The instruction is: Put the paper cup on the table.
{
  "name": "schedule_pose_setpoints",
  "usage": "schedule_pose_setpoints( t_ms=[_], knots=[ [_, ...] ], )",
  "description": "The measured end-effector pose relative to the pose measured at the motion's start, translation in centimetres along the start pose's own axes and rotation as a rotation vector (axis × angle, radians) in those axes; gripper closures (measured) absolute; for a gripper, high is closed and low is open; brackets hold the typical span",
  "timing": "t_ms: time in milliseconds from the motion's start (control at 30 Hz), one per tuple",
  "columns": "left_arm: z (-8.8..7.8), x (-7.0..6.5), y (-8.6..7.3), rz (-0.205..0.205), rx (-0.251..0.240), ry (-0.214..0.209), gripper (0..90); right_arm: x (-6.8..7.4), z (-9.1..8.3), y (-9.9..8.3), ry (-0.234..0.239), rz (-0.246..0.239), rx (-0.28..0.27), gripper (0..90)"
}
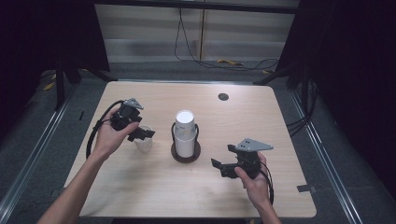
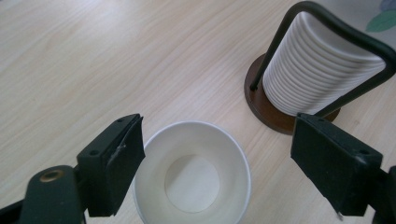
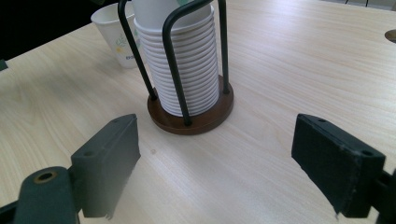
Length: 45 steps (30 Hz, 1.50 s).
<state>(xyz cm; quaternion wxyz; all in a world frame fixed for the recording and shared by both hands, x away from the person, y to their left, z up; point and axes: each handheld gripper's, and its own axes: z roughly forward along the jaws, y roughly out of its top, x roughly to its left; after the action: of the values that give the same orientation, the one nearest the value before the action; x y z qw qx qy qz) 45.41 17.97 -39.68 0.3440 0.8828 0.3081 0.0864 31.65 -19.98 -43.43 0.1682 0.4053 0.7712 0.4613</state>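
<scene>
A single white paper cup [image 1: 144,143] [image 2: 191,179] stands upright and empty on the wooden table. My left gripper [image 1: 142,135] [image 2: 217,163] hovers over it, open. Its jaws stand on either side of the rim, the left pad close to it and the right pad well clear. A stack of white paper cups [image 1: 185,133] [image 2: 317,70] [image 3: 187,70] sits inside a black wire holder on a round brown base [image 3: 205,119] at the table's middle. My right gripper [image 1: 222,163] [image 3: 215,163] is open and empty, low over the table to the right of the holder and pointing toward it. The single cup [image 3: 114,37] shows behind the stack.
The light wooden table [image 1: 261,121] has a dark round grommet hole [image 1: 223,96] near its far edge. Black cables [image 1: 205,60] lie on the floor beyond the table. Dark curtains flank both sides.
</scene>
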Motion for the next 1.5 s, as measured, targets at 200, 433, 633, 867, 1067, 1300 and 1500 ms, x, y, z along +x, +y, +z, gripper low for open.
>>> schedule_pose_setpoints(
  t_ms=[200, 433, 633, 867, 1067, 1300, 1500],
  knots=[
    [-0.3, -0.5, -1.1, 0.014, -0.069, 0.001, 17.4, -0.1, 0.0, 0.0, -0.001, -0.002, 0.0, 14.8],
    [-1.2, -1.1, -2.2, 0.0, -0.154, -0.012, 17.3, 0.0, 0.1, 0.0, 0.001, -0.001, 0.004, 14.8],
    [-1.8, -2.0, -2.8, -0.017, -0.212, -0.028, 17.4, -0.1, 0.0, 0.0, -0.001, -0.002, 0.002, 14.8],
    [-1.6, -3.7, -3.9, 0.006, -0.222, -0.038, 17.3, -0.1, 0.0, 0.0, -0.004, 0.0, 0.004, 14.8],
    [-1.9, -4.8, -4.6, -0.02, -0.223, -0.017, 17.3, 0.0, 0.0, 0.0, -0.004, 0.001, -0.001, 14.8],
    [-1.2, -5.8, -6.4, -0.029, -0.233, -0.019, 16.8, 0.0, 0.1, -0.1, -0.001, -0.002, 0.005, 14.8],
    [-0.2, -6.3, -8.3, -0.115, -0.249, -0.053, 16.3, 0.1, 0.2, -0.1, -0.003, -0.001, 0.009, 14.8]
  ],
)
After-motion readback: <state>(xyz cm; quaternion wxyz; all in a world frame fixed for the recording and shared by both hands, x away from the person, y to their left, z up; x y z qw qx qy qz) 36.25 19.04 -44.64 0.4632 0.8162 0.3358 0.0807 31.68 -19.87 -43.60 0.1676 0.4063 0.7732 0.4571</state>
